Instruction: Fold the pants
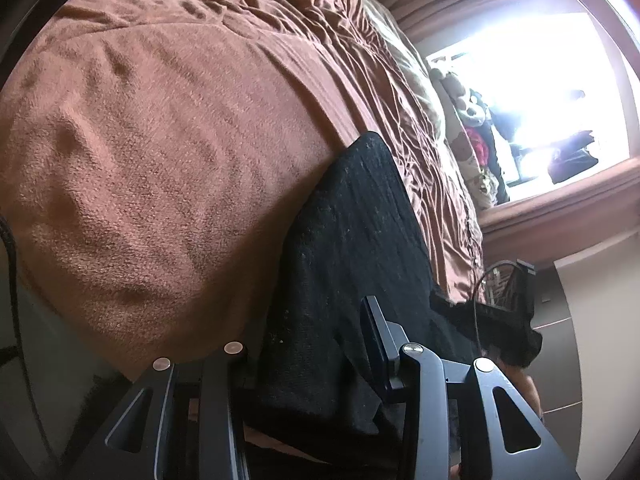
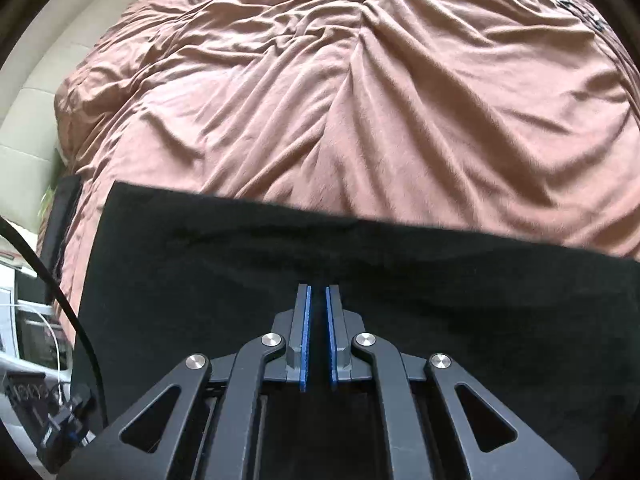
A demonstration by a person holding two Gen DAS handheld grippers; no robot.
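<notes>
- Bedroom setting: a wide bed covered with a rumpled reddish-brown fabric bedspread (image 2: 360, 100) fills both wrist views, creased into long folds beyond the fingers.
- On the bedspread lie the black knit fabric pants (image 2: 280, 280), folded into a broad flat rectangle.
- In the right wrist view the pants spread across the whole width under and just ahead of the fingers, and their far straight edge lies a little beyond the fingertips, with bare bedspread past it.
- The right gripper (image 2: 319, 292) points steeply down at the pants. Its two blue-lined fingers (image 2: 306, 332) stand almost together, with only a narrow dark slit between them. Whether a pinch of the black cloth is caught in that slit I cannot tell.
- In the left wrist view the pants run as a long dark strip from between the fingers out ahead, over the edge of the bed.
- The left gripper (image 1: 304, 344) has its jaws partly apart, and the black cloth fills the gap between them. One dark finger (image 1: 376, 336) lies against the cloth on the right; the other is hidden behind the fabric, so a firm grip cannot be confirmed.
- Far off to the right of the left fingers, a bright window (image 1: 532, 92) glares white, with patterned cushions (image 1: 468, 132) stacked before it.
</notes>
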